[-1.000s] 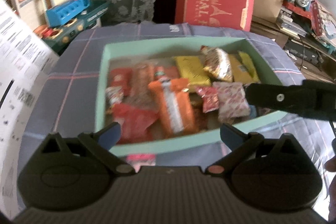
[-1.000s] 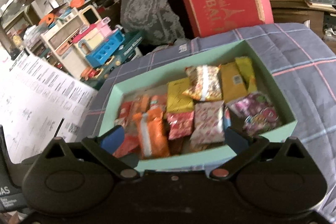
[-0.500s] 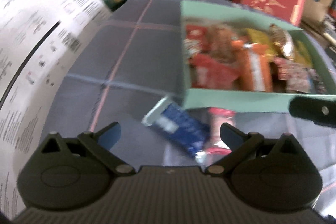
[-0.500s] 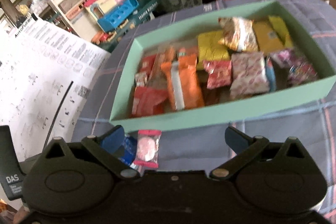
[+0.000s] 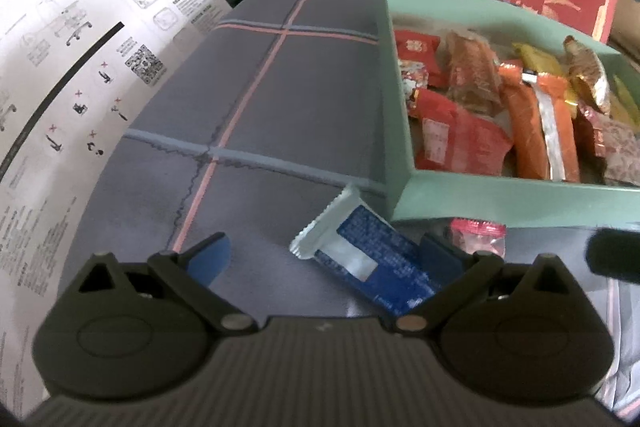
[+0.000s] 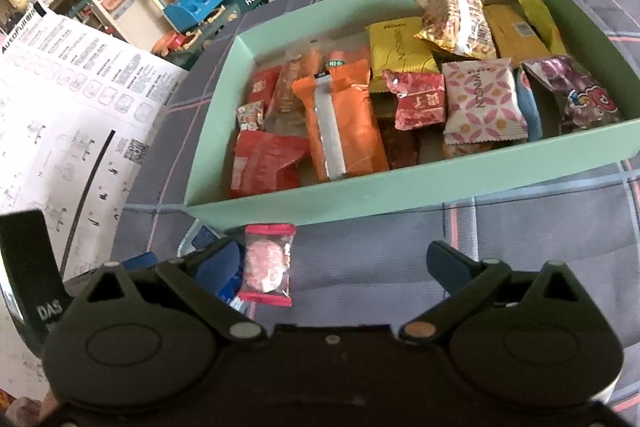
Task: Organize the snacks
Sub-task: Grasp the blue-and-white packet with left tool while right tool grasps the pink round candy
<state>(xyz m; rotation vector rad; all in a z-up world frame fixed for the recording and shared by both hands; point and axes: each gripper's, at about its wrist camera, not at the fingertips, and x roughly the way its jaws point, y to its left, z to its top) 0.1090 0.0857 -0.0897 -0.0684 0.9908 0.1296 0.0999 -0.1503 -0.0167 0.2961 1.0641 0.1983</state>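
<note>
Left gripper and right gripper, fingers spread and empty, above blue packet and pink candy beside green box.

Blue packet mostly hidden behind hand-held gripper.

The left wrist view looks down close at the mint-green box's left corner. The right wrist view faces its long front wall squarely. Both share the pink candy packet and blue wrapper.
</note>
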